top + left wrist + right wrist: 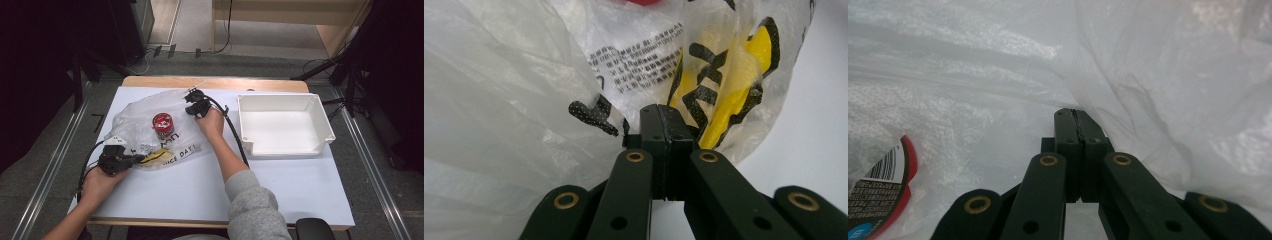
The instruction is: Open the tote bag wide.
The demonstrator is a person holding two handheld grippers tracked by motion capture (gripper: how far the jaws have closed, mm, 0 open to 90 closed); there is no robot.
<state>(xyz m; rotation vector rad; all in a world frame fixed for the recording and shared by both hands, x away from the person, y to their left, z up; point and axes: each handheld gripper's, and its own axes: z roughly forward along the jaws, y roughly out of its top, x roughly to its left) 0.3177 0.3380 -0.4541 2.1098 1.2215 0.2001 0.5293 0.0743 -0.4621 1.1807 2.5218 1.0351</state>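
A clear plastic bag point(135, 117) with black and yellow print lies crumpled on the white table point(280, 185). A red-topped can point(162, 125) stands inside it. My left gripper point(141, 159) is at the bag's near edge, jaws pressed together on the printed plastic point(644, 70) beside the yellow marking point(734, 95). My right gripper point(190, 97) is at the bag's far right edge, jaws closed on a fold of the film point(1128, 90). In the right gripper view the can point(883, 195) shows at lower left through the plastic. Left gripper point(664, 112) and right gripper point(1076, 116) tips both meet.
An empty white bin point(282, 96) stands on the table to the right of the bag. The table's wooden far edge point(215, 81) runs behind both. Black cables point(235, 132) trail from the grippers. Bare white tabletop lies in front of the bag and bin.
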